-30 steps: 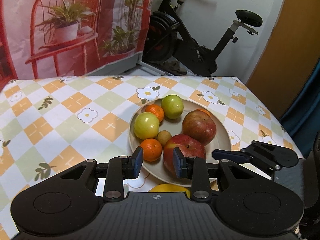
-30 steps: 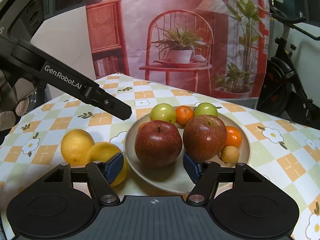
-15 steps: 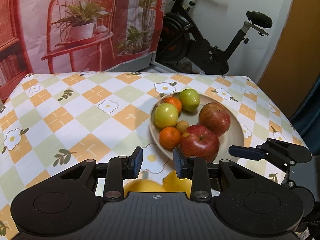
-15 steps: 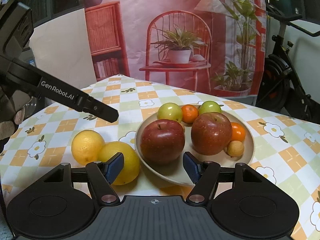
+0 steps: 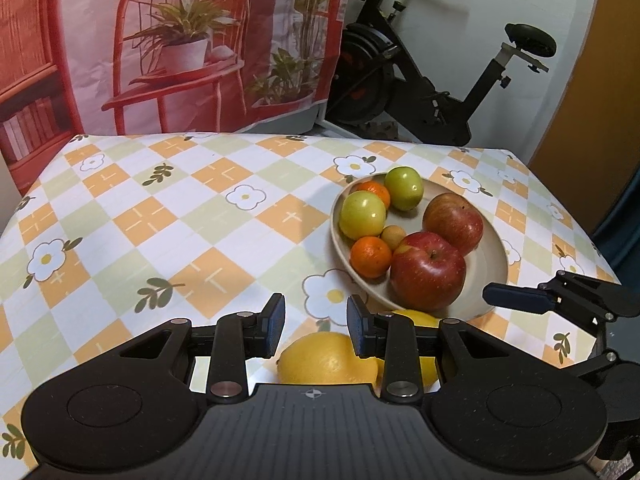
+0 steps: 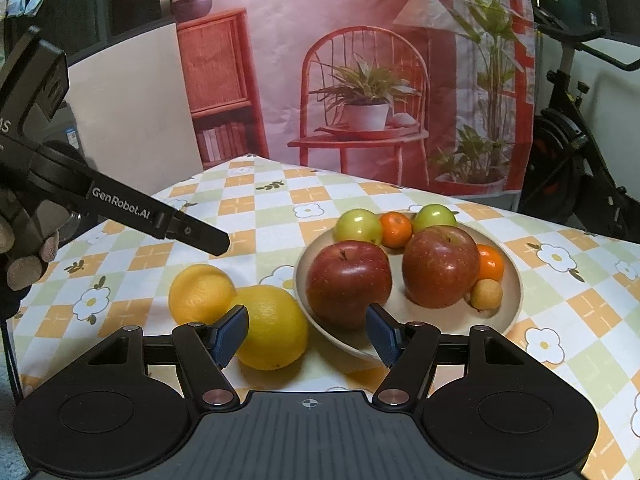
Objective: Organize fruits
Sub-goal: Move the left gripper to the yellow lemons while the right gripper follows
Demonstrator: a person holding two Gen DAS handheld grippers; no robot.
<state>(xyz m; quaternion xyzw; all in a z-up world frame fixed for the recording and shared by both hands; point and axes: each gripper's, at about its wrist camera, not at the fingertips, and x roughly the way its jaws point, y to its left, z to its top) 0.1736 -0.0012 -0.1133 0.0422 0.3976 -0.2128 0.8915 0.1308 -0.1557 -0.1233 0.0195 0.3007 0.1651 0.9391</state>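
left tongs (image 5: 316, 322): released, above lemons (image 5: 327, 358) | right tongs (image 6: 307, 334): released, empty | plate (image 6: 510, 308): apples, oranges, on bench (image 5: 200, 216)

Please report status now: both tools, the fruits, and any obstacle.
Left tool open, empty; right tool open, empty. Two lemons on the tablecloth beside the plate; apples and other fruits on it. Nothing blocks the lemons.
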